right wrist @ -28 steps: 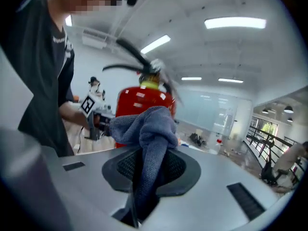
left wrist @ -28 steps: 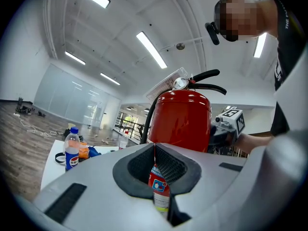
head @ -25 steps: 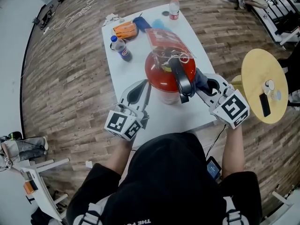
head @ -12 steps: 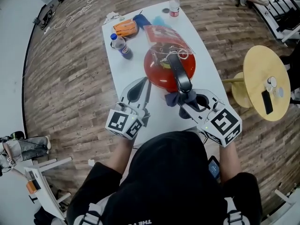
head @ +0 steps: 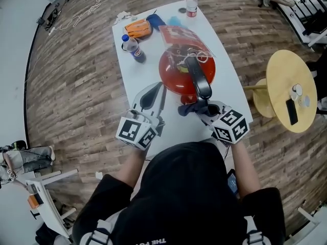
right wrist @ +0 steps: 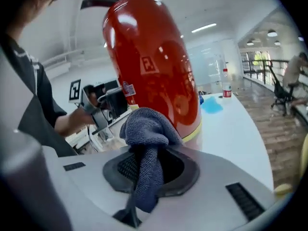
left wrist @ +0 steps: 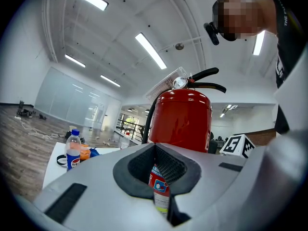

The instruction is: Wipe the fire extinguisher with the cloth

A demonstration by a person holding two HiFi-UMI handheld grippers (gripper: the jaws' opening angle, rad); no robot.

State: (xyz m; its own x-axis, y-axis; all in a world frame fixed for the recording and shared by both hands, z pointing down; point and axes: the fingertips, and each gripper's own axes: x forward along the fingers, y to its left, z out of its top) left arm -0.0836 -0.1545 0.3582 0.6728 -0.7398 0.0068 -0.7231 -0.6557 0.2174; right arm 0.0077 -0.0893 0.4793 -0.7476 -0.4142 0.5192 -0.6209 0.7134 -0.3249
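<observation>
A red fire extinguisher point(head: 176, 73) stands upright on the white table point(head: 227, 75), its black handle point(head: 200, 83) pointing towards me. My right gripper point(head: 198, 109) is low at the extinguisher's near side. Its jaws are closing on a grey-blue cloth point(head: 187, 108) bunched between them. In the right gripper view the cloth point(right wrist: 147, 126) hangs over the jaws, close to the cylinder point(right wrist: 154, 71) just above its yellow base band. My left gripper point(head: 161, 87) is level and shut on nothing, pointing at the extinguisher's point(left wrist: 185, 121) lower left side, a little short of it.
Behind the extinguisher lie a cola bottle point(head: 134, 49), an orange pouch point(head: 137, 29), blue items point(head: 156, 20) and a water bottle point(head: 191, 4). A round yellow side table point(head: 288, 93) with a phone stands to the right. Cables lie on the wooden floor at the far left.
My right gripper has rolled and come down with the cloth, from the extinguisher's right side round to its near side by the base. The left gripper has stayed still.
</observation>
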